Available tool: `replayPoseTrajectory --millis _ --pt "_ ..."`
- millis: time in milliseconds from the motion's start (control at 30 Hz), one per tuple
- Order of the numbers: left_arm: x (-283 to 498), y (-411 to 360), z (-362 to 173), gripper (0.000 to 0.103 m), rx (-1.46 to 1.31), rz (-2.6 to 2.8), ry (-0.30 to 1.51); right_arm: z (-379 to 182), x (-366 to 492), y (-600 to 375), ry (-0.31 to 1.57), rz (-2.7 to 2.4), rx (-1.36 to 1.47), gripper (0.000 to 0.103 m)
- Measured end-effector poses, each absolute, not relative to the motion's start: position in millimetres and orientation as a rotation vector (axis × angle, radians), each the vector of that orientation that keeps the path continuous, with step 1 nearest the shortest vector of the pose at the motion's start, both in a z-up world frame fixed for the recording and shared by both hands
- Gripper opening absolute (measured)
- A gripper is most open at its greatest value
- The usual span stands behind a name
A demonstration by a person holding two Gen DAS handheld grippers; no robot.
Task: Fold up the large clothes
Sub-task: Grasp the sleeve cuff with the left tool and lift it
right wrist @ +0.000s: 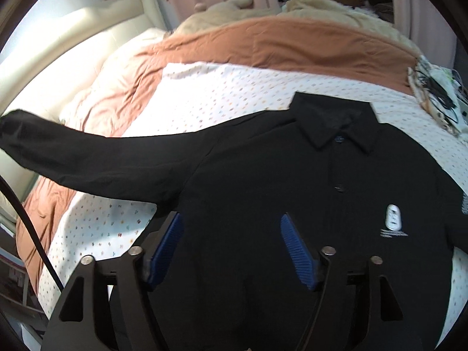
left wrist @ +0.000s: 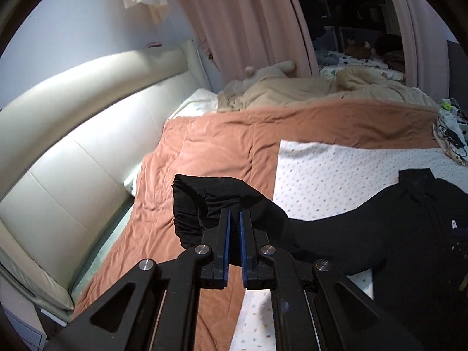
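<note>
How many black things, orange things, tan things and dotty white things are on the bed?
Black: 1, the jacket, its sleeve pinched by the left tool
Orange: 1, the blanket
Tan: 1, the fuzzy cover
Dotty white: 1, the sheet
Total: 4

Both fisheye views are bowing straight lines heavily, and a dark circular vignette is cutting off every corner. Strong light is falling from the upper left of the frame, blowing out the cream padded leather headboard and, in the right wrist view, the white dotted bedsheet. The black collared long-sleeved jacket is reading as a near-featureless mass, its folds losing detail. The dark window gap between the pink curtains is underexposed. Edges are smearing slightly with motion blur.
</note>
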State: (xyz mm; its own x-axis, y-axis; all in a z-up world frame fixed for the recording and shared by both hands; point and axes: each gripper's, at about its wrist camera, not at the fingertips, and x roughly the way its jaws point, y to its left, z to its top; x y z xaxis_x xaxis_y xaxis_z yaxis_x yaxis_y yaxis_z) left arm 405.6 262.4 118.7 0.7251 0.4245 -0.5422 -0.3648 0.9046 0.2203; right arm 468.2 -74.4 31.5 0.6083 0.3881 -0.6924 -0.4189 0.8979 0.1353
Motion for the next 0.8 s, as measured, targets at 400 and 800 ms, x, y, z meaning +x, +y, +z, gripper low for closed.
replayPoseTrajectory --millis 400,800 --pt "438.5 105.1 208.2 0.003 0.303 0.239 0.489 64.5 421.5 -153.1 0.746 0.387 0.04 0.071" --pt "470.7 -24.9 221.6 0.002 0.393 0.017 0.431 78.0 370.7 -234.0 0.686 0.28 0.099 0.071"
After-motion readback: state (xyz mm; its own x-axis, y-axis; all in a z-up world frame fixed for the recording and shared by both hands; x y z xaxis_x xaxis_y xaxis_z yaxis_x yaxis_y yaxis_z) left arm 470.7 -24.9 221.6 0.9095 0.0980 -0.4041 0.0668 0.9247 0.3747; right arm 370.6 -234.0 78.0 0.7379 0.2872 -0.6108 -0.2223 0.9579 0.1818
